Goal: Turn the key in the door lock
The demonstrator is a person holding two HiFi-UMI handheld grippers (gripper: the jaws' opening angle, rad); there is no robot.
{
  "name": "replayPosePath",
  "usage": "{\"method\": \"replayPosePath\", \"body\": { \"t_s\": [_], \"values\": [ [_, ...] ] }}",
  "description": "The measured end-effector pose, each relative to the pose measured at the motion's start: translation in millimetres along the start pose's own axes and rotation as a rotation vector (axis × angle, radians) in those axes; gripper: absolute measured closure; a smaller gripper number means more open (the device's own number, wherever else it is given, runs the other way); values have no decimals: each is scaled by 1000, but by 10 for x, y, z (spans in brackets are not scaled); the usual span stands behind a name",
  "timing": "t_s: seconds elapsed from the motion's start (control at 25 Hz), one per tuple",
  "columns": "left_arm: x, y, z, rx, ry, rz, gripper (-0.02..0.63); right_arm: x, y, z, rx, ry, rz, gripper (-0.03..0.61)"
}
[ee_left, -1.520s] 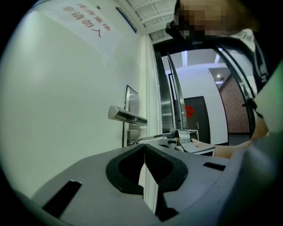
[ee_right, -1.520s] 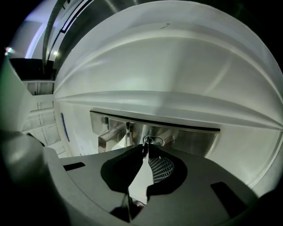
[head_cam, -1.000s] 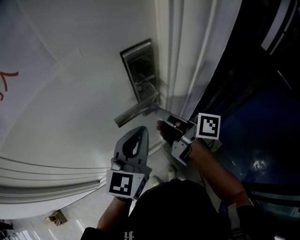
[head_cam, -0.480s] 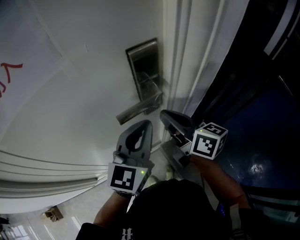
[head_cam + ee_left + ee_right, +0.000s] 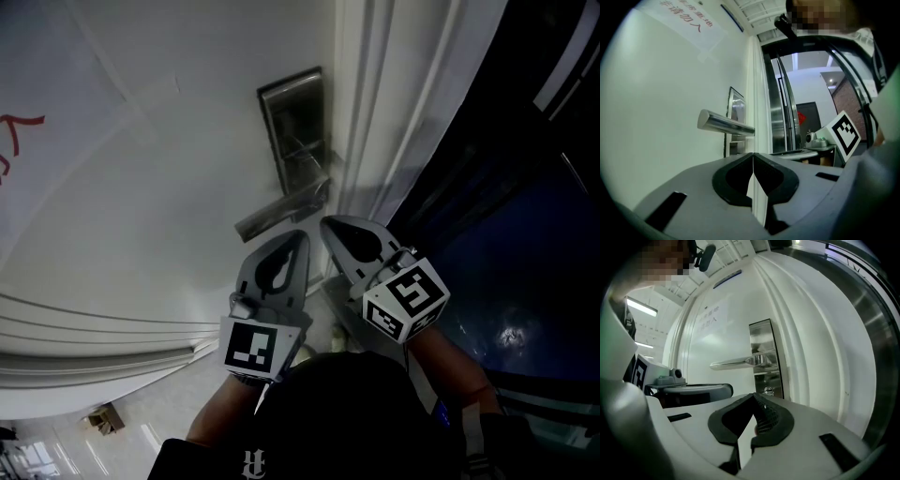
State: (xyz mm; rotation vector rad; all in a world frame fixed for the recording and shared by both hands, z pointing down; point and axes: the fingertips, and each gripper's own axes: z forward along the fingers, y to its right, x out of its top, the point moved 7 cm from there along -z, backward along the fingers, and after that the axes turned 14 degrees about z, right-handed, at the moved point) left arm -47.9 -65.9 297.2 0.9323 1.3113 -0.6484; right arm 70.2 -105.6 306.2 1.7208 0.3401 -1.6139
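Note:
The steel lock plate is set near the edge of the white door, with its lever handle pointing left. In the right gripper view the plate carries the handle and a small round lock cylinder below it; I cannot make out a key. My left gripper is just below the handle, shut with nothing in it. My right gripper is beside it under the plate, also shut and holding nothing. Both sets of jaws meet at the tips.
The door frame runs along the right of the plate, with dark glass beyond it. Red writing marks the door at far left. The right gripper's marker cube shows in the left gripper view.
My right gripper has drawn back from the lock and rolled, so its marker cube now faces up. The left gripper rose slightly toward the handle.

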Motion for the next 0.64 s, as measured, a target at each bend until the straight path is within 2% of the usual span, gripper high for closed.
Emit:
{"method": "replayPosePath", "body": {
  "t_s": [0.64],
  "values": [
    [-38, -33, 37, 16, 6, -12, 606, -6, 35, 54, 2, -10, -11, 563]
  ]
}}
